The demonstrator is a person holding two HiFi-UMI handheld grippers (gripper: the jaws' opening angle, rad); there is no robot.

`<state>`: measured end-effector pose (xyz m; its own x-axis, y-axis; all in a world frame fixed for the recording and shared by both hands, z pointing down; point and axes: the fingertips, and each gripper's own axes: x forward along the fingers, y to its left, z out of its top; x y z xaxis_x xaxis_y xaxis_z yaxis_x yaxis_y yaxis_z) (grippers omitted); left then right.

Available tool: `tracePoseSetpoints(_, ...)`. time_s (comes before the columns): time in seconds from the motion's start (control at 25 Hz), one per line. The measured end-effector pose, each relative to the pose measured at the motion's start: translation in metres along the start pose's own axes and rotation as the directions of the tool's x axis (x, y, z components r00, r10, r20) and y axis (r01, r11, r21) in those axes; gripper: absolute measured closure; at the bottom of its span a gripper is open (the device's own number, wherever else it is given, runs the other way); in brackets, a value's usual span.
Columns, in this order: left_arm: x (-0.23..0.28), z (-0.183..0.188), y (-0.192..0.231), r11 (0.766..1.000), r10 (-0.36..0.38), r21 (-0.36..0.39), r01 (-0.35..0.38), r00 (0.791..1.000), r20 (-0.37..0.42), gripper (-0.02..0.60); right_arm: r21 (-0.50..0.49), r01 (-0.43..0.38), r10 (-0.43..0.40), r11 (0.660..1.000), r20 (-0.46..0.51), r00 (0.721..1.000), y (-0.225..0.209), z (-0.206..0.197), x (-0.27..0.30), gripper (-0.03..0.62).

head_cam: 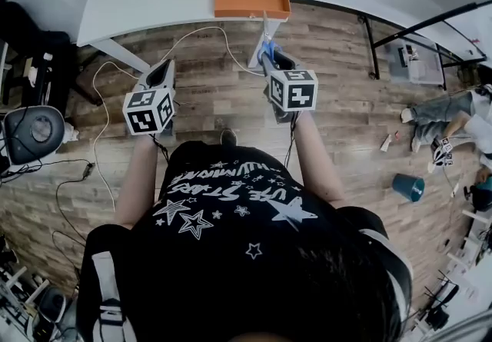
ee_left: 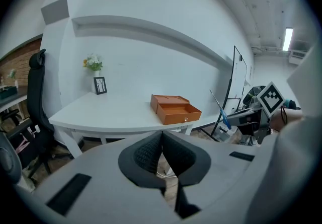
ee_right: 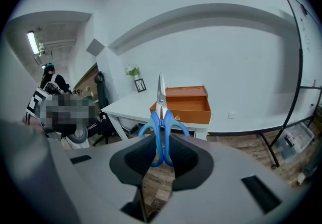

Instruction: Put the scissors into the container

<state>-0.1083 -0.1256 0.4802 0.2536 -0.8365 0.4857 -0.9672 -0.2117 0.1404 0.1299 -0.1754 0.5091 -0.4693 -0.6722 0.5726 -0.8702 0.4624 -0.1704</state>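
Blue-handled scissors (ee_right: 161, 116) clamped in right gripper (ee_right: 163, 140); left gripper (ee_left: 162, 140) closed, empty; orange container (head_cam: 250, 7) open

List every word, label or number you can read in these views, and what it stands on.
"STARS": white print on the person's black shirt; the other words there are too warped to read.
The marker cubes carry black-and-white patterns only, no letters.
The framed picture is too small to read.
The orange container and scissors show no text.
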Motion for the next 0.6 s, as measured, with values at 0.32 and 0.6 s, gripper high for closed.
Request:
tracePoseSetpoints(0.32,0.006,0.004,0.006,1.000,0.007,-0.007,-0.007,1.000,-0.015,0.561,-0.009,-0.004,0.004,1.000,-0.003,1.000,-0.004,0.009,0.009,0.493)
tracePoseSetpoints(0.6,0.028,0.016,0.019,1.000,-0.022,0.002,0.022,1.000,-0.018,0.561,-0.041,0.036,-0.037,0.999,-0.022,0.999,-0.014,0.021,0.021,0.493)
